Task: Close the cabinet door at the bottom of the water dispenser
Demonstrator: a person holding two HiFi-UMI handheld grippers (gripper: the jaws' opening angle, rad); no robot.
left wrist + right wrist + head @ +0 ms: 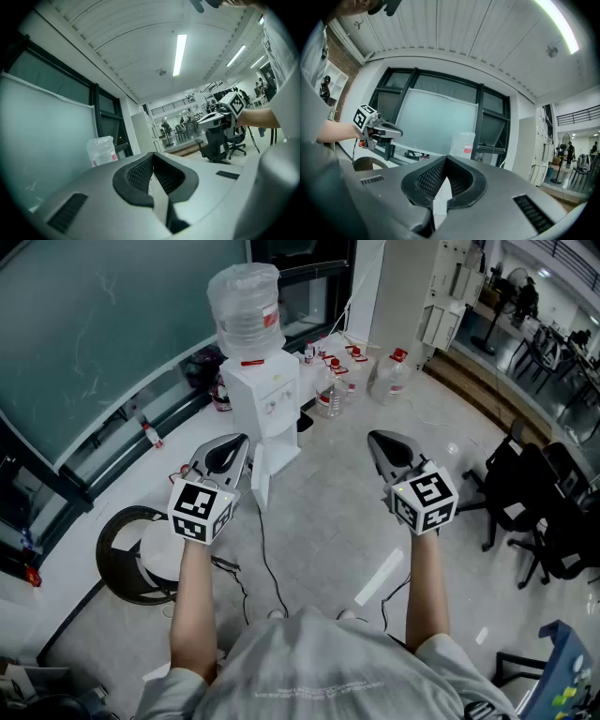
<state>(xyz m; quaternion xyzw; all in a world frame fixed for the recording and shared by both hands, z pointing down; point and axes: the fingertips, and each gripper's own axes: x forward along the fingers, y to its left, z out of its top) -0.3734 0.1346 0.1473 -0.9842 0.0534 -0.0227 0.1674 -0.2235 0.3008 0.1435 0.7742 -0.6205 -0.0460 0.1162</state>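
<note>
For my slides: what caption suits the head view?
Person faces a white water dispenser with its bottom cabinet door open, left claw and right claw shut and empty.

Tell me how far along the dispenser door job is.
Nothing looks done: the cabinet door at the foot of the water dispenser appears to stand ajar. In hand: nothing; left gripper and right gripper are shut, empty, short of it. Left: reach the door and push it shut.
</note>
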